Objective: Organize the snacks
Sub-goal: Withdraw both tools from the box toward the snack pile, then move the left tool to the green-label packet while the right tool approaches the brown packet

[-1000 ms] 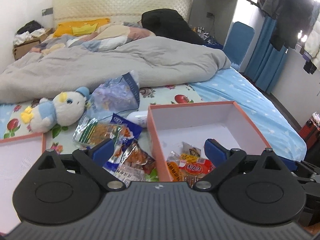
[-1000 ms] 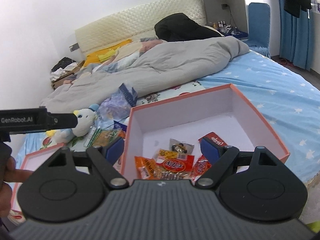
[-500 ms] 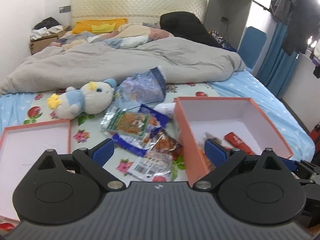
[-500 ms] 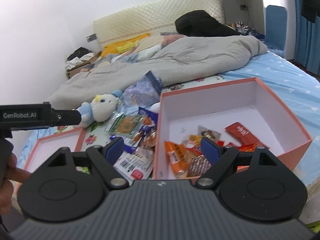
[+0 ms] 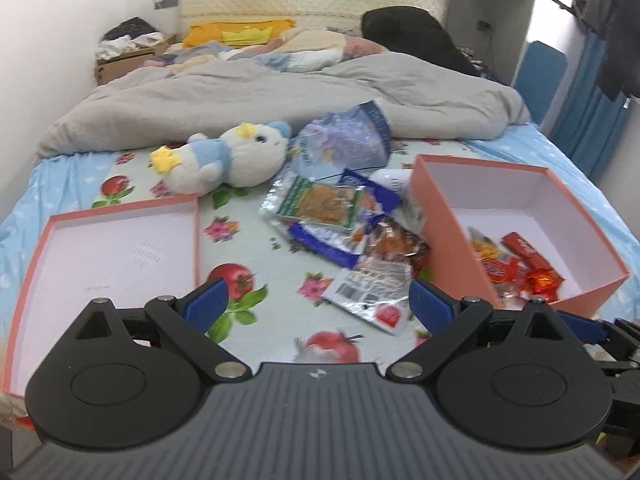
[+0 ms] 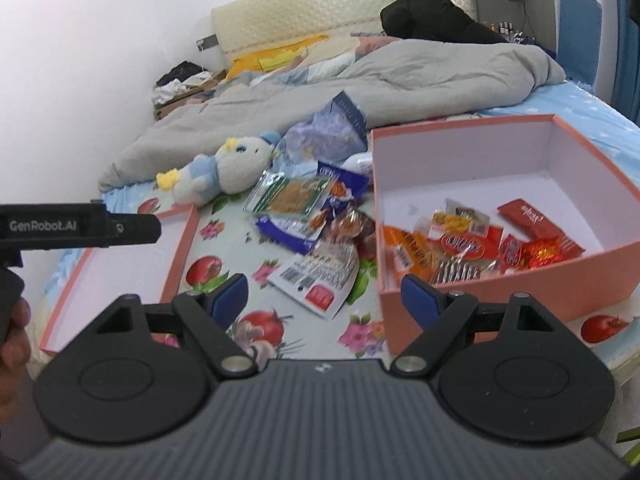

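Both pairs of blue fingers stand wide apart and empty: left gripper (image 5: 318, 300), right gripper (image 6: 322, 294). At right of frame sits the orange box (image 6: 508, 304) holding wrapped snacks (image 6: 464, 246); loose snack packets (image 5: 340, 216) lie centre, just left of it.

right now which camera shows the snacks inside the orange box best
The right wrist view: it looks down into the orange box, so the snacks lie spread in plain sight. In the left wrist view the box's near wall hides most snacks.
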